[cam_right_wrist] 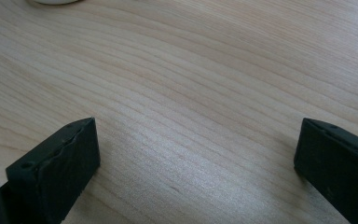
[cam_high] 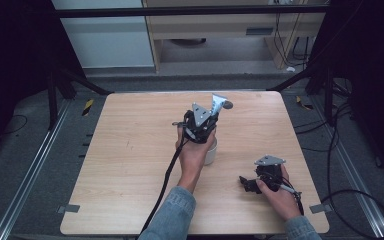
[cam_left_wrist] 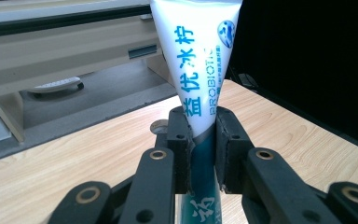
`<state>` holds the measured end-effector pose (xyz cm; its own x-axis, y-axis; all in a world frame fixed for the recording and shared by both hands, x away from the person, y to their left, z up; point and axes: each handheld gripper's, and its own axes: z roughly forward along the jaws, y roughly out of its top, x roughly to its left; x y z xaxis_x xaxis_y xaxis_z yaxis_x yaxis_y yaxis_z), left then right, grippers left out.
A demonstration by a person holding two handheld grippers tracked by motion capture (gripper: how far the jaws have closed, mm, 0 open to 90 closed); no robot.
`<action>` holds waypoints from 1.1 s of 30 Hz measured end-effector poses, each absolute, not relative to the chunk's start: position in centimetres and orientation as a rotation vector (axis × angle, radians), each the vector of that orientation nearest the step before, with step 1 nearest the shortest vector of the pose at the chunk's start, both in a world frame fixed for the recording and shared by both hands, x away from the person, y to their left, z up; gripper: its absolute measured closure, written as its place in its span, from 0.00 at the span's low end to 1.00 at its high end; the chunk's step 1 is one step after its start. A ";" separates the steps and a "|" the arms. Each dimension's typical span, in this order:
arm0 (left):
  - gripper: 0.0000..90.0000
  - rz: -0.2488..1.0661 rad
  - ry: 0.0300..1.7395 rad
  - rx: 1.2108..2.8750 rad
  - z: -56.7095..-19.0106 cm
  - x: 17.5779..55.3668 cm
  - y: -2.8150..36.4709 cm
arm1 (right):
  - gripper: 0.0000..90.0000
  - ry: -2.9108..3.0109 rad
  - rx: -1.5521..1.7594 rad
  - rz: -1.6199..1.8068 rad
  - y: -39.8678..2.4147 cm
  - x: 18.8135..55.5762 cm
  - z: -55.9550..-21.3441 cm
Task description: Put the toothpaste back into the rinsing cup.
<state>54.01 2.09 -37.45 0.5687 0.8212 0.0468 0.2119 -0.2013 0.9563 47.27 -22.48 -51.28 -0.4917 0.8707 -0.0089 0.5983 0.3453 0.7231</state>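
Note:
My left gripper (cam_high: 200,124) is shut on a white toothpaste tube (cam_high: 218,104) with blue lettering. In the left gripper view the tube (cam_left_wrist: 200,60) stands upright between the pads (cam_left_wrist: 181,140), its wide flat end up and its darker lower part below the jaws. The gripper hangs above a white cup (cam_high: 211,151) near the table's middle; the hand hides most of the cup. My right gripper (cam_high: 245,184) rests low at the table's front right, its jaws wide open on bare wood (cam_right_wrist: 196,154). The cup's base (cam_right_wrist: 56,1) shows at the top edge of the right gripper view.
A small round grey object (cam_high: 227,105) lies on the wooden table (cam_high: 130,150) just behind the tube. Black cables trail from both grippers toward the front edge. Beyond the far edge are a floor, a cabinet and dark frame posts.

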 end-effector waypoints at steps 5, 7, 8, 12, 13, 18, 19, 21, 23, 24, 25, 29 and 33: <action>0.86 0.696 0.869 1.725 -38.8 53.9 2.3 | 0.00 2.220 1.289 0.942 -22.5 47.3 -51.3; 0.86 0.685 0.875 1.721 -39.3 53.9 2.4 | 0.00 2.220 1.295 0.946 -22.5 47.3 -51.3; 0.86 0.679 0.874 1.719 -39.6 53.9 2.4 | 0.00 2.220 1.295 0.946 -22.5 47.3 -51.3; 0.86 0.677 0.874 1.728 -40.3 53.8 2.3 | 0.00 2.220 1.295 0.946 -22.5 47.3 -51.3; 0.86 0.679 0.876 1.728 -40.4 53.8 2.3 | 0.00 2.220 1.295 0.946 -22.5 47.3 -51.3; 0.86 0.677 0.886 1.730 -40.8 53.8 2.5 | 0.00 2.220 1.295 0.946 -22.5 47.3 -51.3; 0.86 0.675 0.888 1.728 -40.9 53.8 2.5 | 0.00 2.221 1.293 0.946 -22.5 47.3 -51.3; 0.86 0.673 0.888 1.730 -41.1 53.7 2.5 | 0.00 2.221 1.292 0.946 -22.5 47.3 -51.3; 0.86 0.672 0.889 1.731 -41.3 53.6 2.6 | 0.00 2.221 1.292 0.946 -22.5 47.3 -51.3; 0.86 0.670 0.889 1.733 -41.5 53.5 2.6 | 0.00 2.221 1.293 0.946 -22.5 47.3 -51.3; 0.86 0.670 0.889 1.733 -41.5 53.5 2.6 | 0.00 2.221 1.293 0.946 -22.5 47.3 -51.3; 0.86 0.670 0.883 1.735 -41.5 53.5 2.7 | 0.00 2.221 1.292 0.946 -22.5 47.3 -51.3; 0.86 0.669 0.884 1.740 -41.7 53.5 2.7 | 0.00 2.220 1.293 0.946 -22.5 47.3 -51.3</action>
<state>53.51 2.72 -41.65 0.5751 0.8177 0.0249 0.2464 -0.2023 0.9478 47.26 -22.47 -51.26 -0.4916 0.8708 -0.0053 0.5995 0.3428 0.7232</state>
